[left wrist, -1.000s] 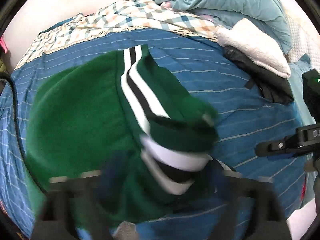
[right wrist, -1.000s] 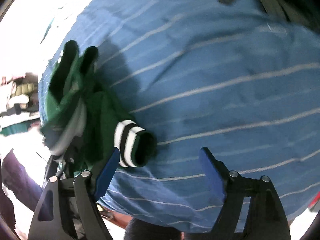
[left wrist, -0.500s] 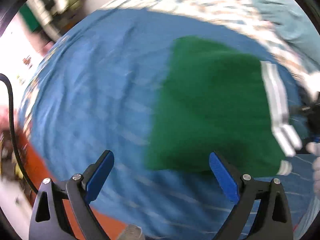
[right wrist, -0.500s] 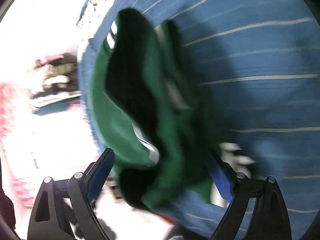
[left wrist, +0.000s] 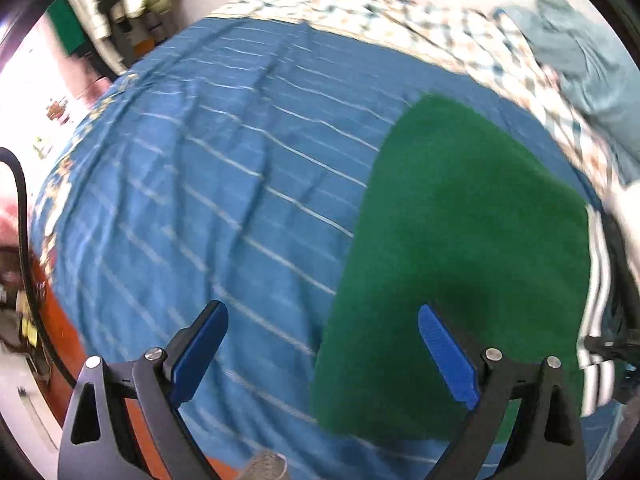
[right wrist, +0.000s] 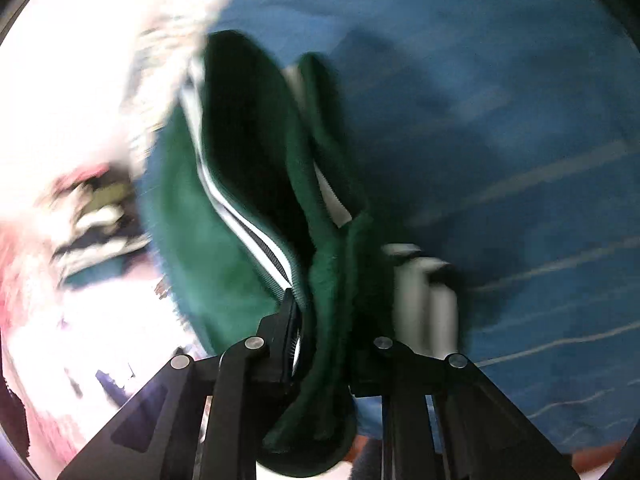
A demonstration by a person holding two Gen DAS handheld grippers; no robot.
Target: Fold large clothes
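A green garment (left wrist: 460,240) with white and black stripes (left wrist: 596,280) along its right edge lies flat on the blue striped bedsheet (left wrist: 220,160). My left gripper (left wrist: 320,312) hovers open above the garment's left edge, nothing between its blue pads. In the right wrist view the garment (right wrist: 188,220) is bunched and lifted off the sheet (right wrist: 500,100). My right gripper (right wrist: 332,320) is closing its jaws on a thick fold of that green fabric, which fills the gap between the fingers. A striped cuff (right wrist: 424,300) hangs beside it, blurred.
A checked blanket (left wrist: 400,20) and a teal cloth (left wrist: 580,52) lie along the far side of the bed. A black cable (left wrist: 20,200) runs down the left edge over an orange surface (left wrist: 60,332). Cluttered shelves (left wrist: 120,12) stand beyond the bed's far left corner.
My left gripper let go of the striped sleeve and swung left, now open over the flat garment. My right gripper moved onto the bunched garment edge and closed on it.
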